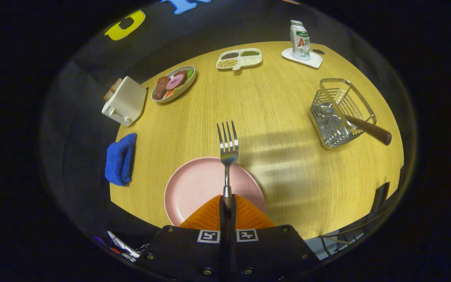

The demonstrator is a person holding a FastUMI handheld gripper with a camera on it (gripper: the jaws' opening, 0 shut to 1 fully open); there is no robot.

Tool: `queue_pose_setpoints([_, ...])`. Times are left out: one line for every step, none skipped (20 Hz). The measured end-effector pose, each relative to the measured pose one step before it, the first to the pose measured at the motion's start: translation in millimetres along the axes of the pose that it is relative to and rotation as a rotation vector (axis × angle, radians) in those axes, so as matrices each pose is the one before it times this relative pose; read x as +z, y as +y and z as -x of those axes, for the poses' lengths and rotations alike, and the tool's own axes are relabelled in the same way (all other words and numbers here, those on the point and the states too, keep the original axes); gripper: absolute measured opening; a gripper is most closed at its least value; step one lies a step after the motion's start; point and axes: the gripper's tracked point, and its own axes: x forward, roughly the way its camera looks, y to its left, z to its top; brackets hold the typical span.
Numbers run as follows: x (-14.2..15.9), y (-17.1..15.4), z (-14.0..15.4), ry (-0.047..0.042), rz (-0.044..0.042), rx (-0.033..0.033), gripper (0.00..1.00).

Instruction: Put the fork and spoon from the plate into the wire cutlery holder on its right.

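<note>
My fingers [228, 203] are clamped on the fork [228, 150] handle, tines pointing 12 o'clock above the pink plate [194, 184]. Wire cutlery holder [337, 113] sits at 2 o'clock, well apart, a brown-handled utensil [368, 129] already in it.

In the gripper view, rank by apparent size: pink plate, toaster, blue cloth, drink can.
1. pink plate, nearest the camera
2. toaster
3. blue cloth, close to the toaster, unsure
4. drink can, farthest away

A round wooden table [272, 102] fills the middle of the frame – dark cloth wall [92, 58] behind, shadow bands at centre right
</note>
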Motion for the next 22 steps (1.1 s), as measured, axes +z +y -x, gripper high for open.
queue_pose_setpoints([9.83, -8.47, 7.68, -0.01832, -0.01206, -0.00589, 0.01])
queue_pose_setpoints([9.87, -8.91, 7.36, -0.01714, -0.01015, -0.00708, 0.01])
queue_pose_setpoints([9.38, -9.01, 6.53, -0.01603, -0.00886, -0.00763, 0.01])
queue_pose_setpoints([8.6, -9.67, 6.32, -0.01452, -0.00936, -0.0096, 0.01])
queue_pose_setpoints([7.96, -10.1, 5.09, -0.01035, -0.00903, -0.01067, 0.01])
queue_pose_setpoints([7.74, -10.74, 5.91, -0.0086, -0.00738, -0.01204, 0.01])
queue_pose_setpoints([7.41, -13.77, 2.7, -0.00553, -0.00491, -0.01216, 0.01])
queue_pose_setpoints([5.44, -11.37, 4.62, -0.00207, -0.00091, -0.01356, 0.01])
queue_pose_setpoints([4.29, -11.38, 2.41, 0.00254, -0.00122, -0.01426, 0.01])
queue_pose_setpoints([3.27, -8.52, 1.54, 0.00565, -0.00334, -0.01078, 0.01])
queue_pose_setpoints([1.96, -9.62, 0.33, 0.01288, -0.00004, -0.00849, 0.01])
queue_pose_setpoints([0.22, -8.92, 0.34, 0.01795, 0.00637, -0.01194, 0.01])
queue_pose_setpoints([-0.05, -8.38, -0.38, 0.02112, 0.01172, -0.01322, 0.01])
queue_pose_setpoints([0.11, -6.53, 0.28, 0.01969, 0.01059, -0.0091, 0.01])
queue_pose_setpoints([0.01, -4.64, -0.39, 0.02201, 0.00521, -0.00134, 0.01])
queue_pose_setpoints([-0.59, -2.09, 0.71, 0.0216, -0.0008, 0.00613, 0.01])
queue_pose_setpoints([-1.39, -2.05, -1.05, 0.02533, 0.00102, 0.00429, 0.01])
queue_pose_setpoints([-0.98, -1.53, -0.7, 0.02319, 0.00477, 0.0027, 0.01])
queue_pose_setpoints([-1.22, -1.77, -1.38, 0.02616, 0.00873, -0.00235, 0.01])
queue_pose_setpoints([-0.79, -1.45, -1.06, 0.01856, 0.01048, -0.00341, 0.01])
queue_pose_setpoints([-0.78, -0.82, -1.45, 0.01887, 0.01287, -0.00207, 0.01])
queue_pose_setpoints([-1.19, -0.9, -1.2, 0.01699, 0.0116, -0.00283, 0.01])
